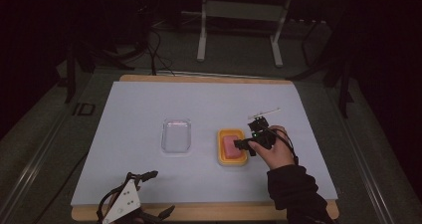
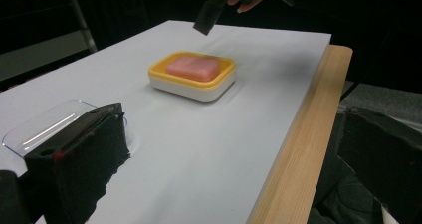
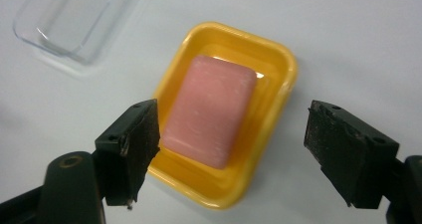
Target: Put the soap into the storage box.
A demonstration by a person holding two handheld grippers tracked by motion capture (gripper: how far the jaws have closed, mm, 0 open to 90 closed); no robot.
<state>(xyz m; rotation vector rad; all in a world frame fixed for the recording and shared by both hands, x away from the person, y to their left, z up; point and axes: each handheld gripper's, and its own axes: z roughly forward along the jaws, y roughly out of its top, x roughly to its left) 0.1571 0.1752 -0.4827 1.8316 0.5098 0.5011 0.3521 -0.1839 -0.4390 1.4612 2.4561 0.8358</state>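
A pink soap bar (image 1: pixel 230 145) lies in a yellow soap dish (image 1: pixel 231 133) on the white sheet, right of centre. My right gripper (image 1: pixel 245 147) hovers just over the dish's right side, held by a hand in a dark sleeve. Its jaws stand open, and between them, below and untouched, lie the soap (image 3: pixel 209 109) and the dish (image 3: pixel 278 50). My left gripper (image 1: pixel 159 193) rests at the near left edge, open, with nothing between its jaws (image 2: pixel 231 114). From there the soap (image 2: pixel 193 67) sits farther off in its dish (image 2: pixel 191 89).
A clear plastic lid (image 1: pixel 176 135) lies left of the dish, apart from it. The wooden table edge (image 2: pixel 303 134) borders the white sheet (image 1: pixel 149 104). A metal stand (image 1: pixel 239 10) and cables (image 1: pixel 157 50) are on the floor behind the table.
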